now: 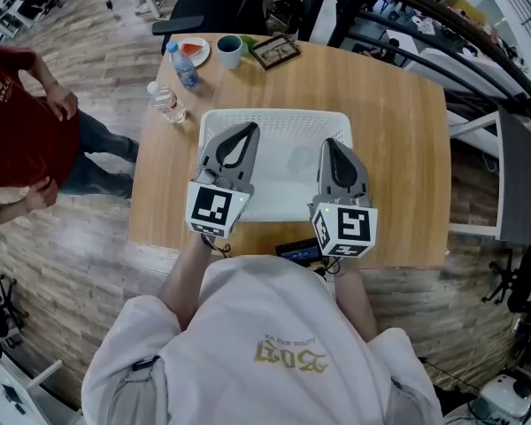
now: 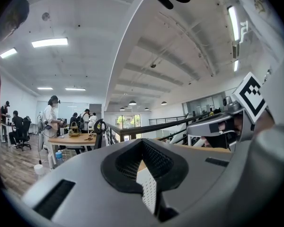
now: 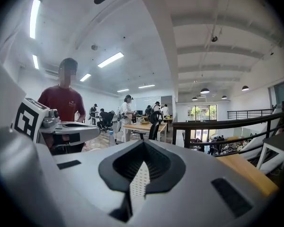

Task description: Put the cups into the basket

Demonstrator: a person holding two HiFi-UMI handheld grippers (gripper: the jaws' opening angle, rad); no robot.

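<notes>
A white cup (image 1: 229,50) with a dark teal inside stands at the table's far edge, well beyond both grippers. The white basket (image 1: 275,117) sits in the middle of the wooden table (image 1: 398,149), and nothing shows inside it. My left gripper (image 1: 245,130) hangs over the basket's left half, jaws shut with nothing between them. My right gripper (image 1: 330,143) hangs over its right half, also shut and empty. Both gripper views look out level across the room, and neither shows the cup. The left gripper (image 2: 143,144) and the right gripper (image 3: 143,146) show closed tips there.
Two water bottles (image 1: 184,65) (image 1: 167,102), a plate (image 1: 191,51) of red food and a framed picture (image 1: 275,51) lie near the cup. A dark device (image 1: 299,251) lies at the near edge. A person in red (image 1: 26,122) stands left of the table.
</notes>
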